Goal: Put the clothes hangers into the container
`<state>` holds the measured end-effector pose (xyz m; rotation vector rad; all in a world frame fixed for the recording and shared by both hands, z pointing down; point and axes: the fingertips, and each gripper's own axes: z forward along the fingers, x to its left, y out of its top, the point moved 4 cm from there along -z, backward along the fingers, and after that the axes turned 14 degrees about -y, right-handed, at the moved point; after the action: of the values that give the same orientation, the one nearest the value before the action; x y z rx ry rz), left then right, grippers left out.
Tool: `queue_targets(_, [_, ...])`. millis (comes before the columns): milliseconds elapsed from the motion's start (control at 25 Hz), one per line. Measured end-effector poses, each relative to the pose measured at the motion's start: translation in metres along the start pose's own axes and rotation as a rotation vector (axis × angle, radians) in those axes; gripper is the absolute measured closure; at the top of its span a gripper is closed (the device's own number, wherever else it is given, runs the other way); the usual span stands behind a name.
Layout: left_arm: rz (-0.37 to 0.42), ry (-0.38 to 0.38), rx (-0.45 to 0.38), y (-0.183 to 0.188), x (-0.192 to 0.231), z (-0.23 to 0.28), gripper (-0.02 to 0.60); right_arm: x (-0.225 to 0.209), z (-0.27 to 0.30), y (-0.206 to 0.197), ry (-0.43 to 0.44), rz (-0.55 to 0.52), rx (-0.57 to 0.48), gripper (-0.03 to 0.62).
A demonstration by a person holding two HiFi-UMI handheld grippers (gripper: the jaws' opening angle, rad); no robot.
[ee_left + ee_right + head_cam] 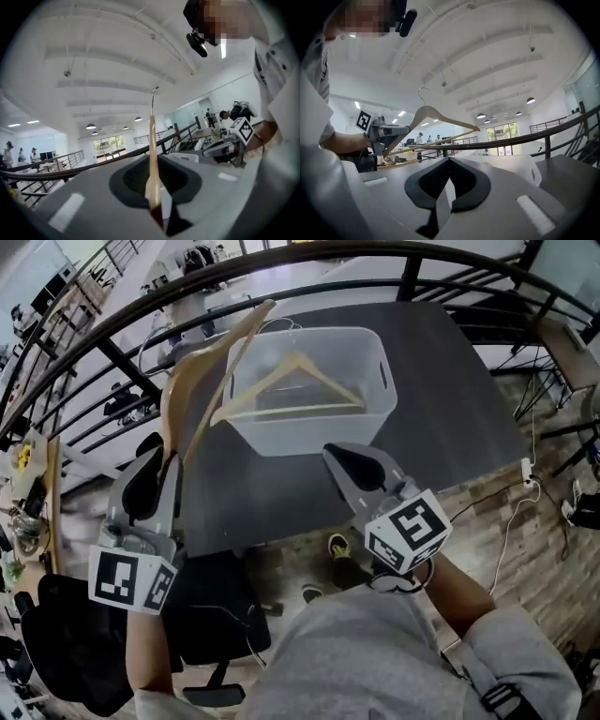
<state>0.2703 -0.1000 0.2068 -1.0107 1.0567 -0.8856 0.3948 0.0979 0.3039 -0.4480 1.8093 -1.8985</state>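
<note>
Grey-shirted torso and two forearms fill the lower head view; each hand carries a gripper with a marker cube (129,579). Item 1, wooden hanger (192,367): clamped by one end between the pads of the left gripper (161,465), the rest standing up and away toward the left rim of the container (309,435), off the table and not yet inside. Seen edge-on in the left gripper view, the hanger (152,140) rises straight out of the pinch, its wire hook at the top. An end grip likely leaves the far end free to be lowered in first. Item 2, second hanger (298,360): already lying flat in the container, hook toward the far wall. Item 3, container: translucent white tub with cut-out handles, set near the far edge of the dark table (459,418), open top facing up to receive drops. Item 4, right gripper (347,463): jaws drawn together on nothing, as the right gripper view confirms (447,180), held just before the container's near wall, probably in reserve to steady the tub or the hanger. Item 5, black railing (309,261): behind the table.
</note>
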Motion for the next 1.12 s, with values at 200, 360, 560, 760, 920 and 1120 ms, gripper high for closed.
queue_targets(200, [0.010,-0.202,0.073,0.002,0.002,0.063,0.526,-0.050,0.002,0.009,-0.072,0.016,-0.014,0.594])
queue_targets(360, [0.008,-0.298,0.145,-0.004,0.006,0.107,0.526,-0.073,0.003,0.012,-0.098,0.034,-0.018,0.594])
queue_targets(560, [0.038,-0.450,0.254,-0.012,0.005,0.154,0.526,-0.104,0.008,0.012,-0.134,0.051,-0.028,0.594])
queue_targets(760, [0.021,-0.595,0.388,-0.029,-0.008,0.194,0.526,-0.139,0.005,0.009,-0.165,0.065,-0.030,0.594])
queue_targets(920, [-0.018,-0.683,0.488,-0.053,-0.014,0.232,0.526,-0.163,0.008,0.010,-0.180,0.066,-0.034,0.594])
queue_targets(1120, [-0.090,-0.706,0.595,-0.087,-0.011,0.264,0.526,-0.180,0.013,0.009,-0.180,0.073,-0.030,0.594])
